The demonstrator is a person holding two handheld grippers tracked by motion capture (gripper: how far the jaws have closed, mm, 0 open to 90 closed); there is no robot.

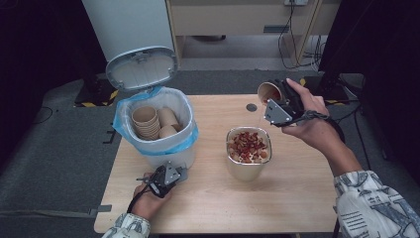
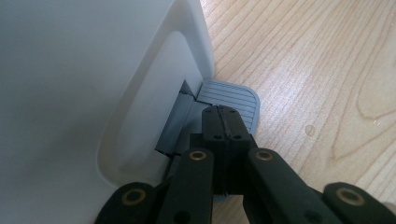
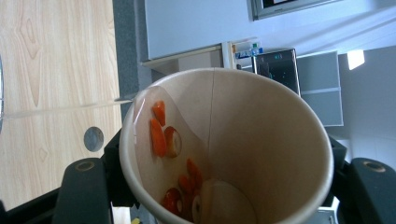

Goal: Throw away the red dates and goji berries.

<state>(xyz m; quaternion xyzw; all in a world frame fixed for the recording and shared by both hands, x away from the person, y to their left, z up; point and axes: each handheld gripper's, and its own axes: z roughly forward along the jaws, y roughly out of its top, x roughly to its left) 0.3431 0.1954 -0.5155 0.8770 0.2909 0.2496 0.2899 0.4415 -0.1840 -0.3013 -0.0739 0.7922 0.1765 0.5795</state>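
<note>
— Where's the cup relative to the bowl?

— My right tool [image 1: 275,97] is clenched around the paper cup [image 1: 269,91], upper right of centre in the high view, tipped on its side with its mouth facing left. The metal bowl [image 1: 248,153] of red and white scraps sits lower in the frame, just left of the cup, so the cup's axis isn't over it yet. In the right tool's view, a few scraps [image 3: 159,135] cling inside the cup.

— And the bin?

— My left tool [image 2: 224,122], shut on nothing, presses the grey pedal [image 2: 233,98]; the lid [image 1: 142,67] stands open. The bin [image 1: 153,144] lies far left of the cup; I judge the right hand must carry it there.
</note>
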